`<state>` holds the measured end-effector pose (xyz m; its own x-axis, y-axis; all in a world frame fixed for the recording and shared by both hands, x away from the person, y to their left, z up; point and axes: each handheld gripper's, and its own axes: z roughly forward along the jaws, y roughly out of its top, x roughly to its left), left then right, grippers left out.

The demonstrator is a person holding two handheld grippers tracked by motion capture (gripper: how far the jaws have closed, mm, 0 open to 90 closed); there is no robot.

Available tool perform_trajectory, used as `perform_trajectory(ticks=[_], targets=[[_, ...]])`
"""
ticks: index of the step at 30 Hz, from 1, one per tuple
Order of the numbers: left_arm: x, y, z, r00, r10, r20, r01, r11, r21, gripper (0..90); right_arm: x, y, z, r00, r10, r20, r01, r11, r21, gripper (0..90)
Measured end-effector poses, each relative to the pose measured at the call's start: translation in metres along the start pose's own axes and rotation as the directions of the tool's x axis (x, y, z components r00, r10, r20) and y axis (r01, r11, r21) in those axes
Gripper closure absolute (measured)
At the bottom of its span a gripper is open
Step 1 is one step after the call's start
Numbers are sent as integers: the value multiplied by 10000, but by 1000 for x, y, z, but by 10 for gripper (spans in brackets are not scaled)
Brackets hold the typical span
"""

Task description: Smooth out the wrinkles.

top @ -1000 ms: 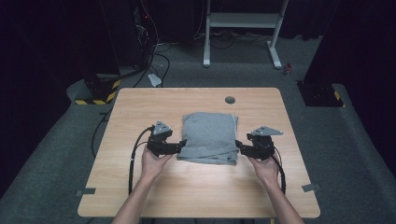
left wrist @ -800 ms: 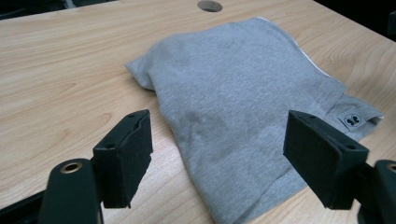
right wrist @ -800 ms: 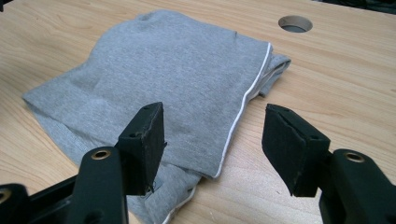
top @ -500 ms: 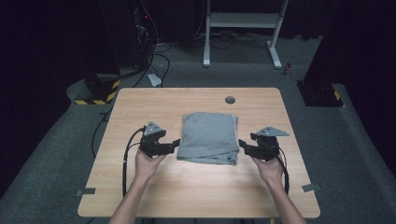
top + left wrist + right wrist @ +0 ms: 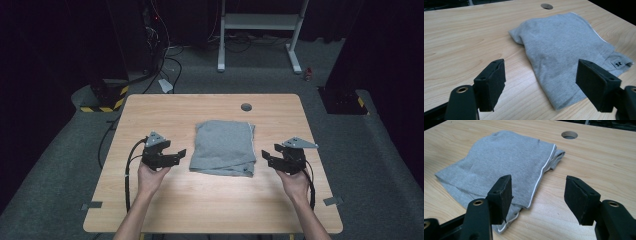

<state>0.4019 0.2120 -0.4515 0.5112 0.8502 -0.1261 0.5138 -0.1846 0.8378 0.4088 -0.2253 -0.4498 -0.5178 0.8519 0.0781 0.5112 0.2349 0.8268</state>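
The left tool (image 5: pixel 172 155) hangs wide and empty, just left of the folded grey cloth (image 5: pixel 223 147) lying mid-bench (image 5: pixel 150 115). The cloth's long axis runs away from the person. The right tool (image 5: pixel 270 158), equally wide and empty, sits about as near.

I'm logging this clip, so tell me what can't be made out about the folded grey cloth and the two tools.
- Grey cloth: its inner folded layers, covered by its top layer in every view.
- Small label: its mark, too small, left gripper view.
- Left tool: body cut off by the bottom edge.
- Right tool: likewise.
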Motion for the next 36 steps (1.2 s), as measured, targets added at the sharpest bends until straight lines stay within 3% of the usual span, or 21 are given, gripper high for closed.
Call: perform_trajectory(ticks=[21,36], targets=[[21,-20,-17,9980,-511,-373,504,9986,-182,242,-16,-15,-13,9988,383,310,-378,9992,-155,393],[34,-42,-23,9940,-839,-698,847,9964,94,243,-27,-35,-17,9949,755,671,-761,9971,67,394]])
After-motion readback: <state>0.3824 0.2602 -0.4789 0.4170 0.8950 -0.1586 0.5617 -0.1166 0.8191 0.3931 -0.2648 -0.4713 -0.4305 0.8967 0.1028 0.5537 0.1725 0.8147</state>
